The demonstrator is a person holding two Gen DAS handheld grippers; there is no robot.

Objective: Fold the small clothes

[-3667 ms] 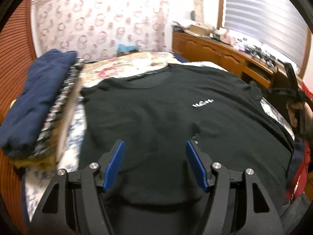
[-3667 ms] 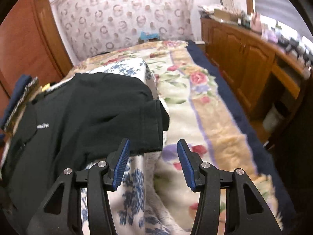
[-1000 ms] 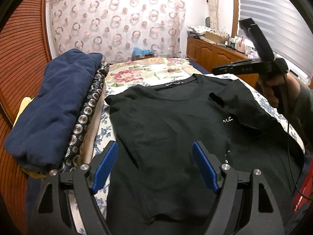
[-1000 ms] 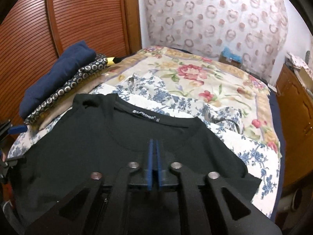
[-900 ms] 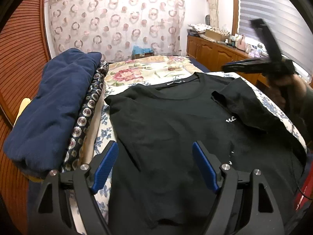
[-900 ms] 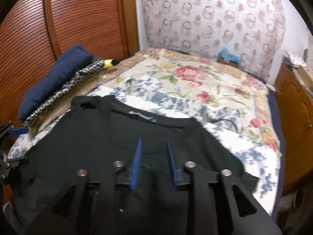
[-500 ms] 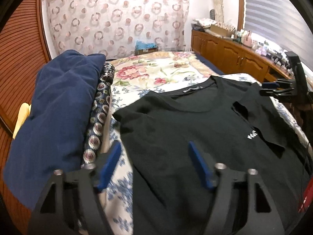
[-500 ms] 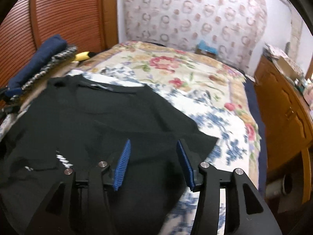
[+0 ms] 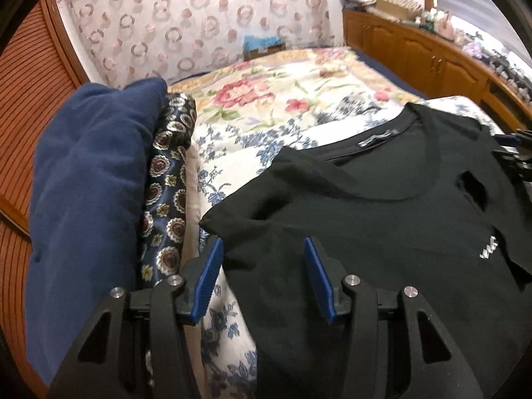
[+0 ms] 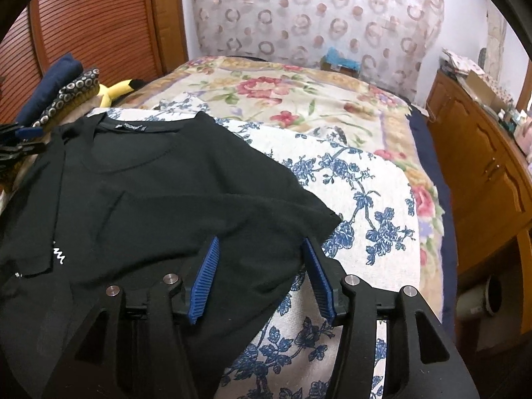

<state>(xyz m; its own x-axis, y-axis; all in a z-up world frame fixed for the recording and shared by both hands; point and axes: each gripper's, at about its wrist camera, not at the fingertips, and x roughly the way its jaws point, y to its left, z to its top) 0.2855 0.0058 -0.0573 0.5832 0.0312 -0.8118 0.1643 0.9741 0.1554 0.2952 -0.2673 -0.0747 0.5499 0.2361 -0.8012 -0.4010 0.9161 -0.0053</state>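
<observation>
We see a bed with a cream floral bedspread (image 10: 299,96). A white cloth with blue flower print (image 10: 362,206) is spread on it. On that cloth lies a black short-sleeved T-shirt (image 10: 159,199), flat, collar toward 12 o'clock. At 9 o'clock sits a stack of folded clothes, navy garment on top (image 9: 86,179), patterned dark fabric (image 9: 166,206) beneath. A yellow plush toy (image 10: 116,89) lies beside the stack.
</observation>
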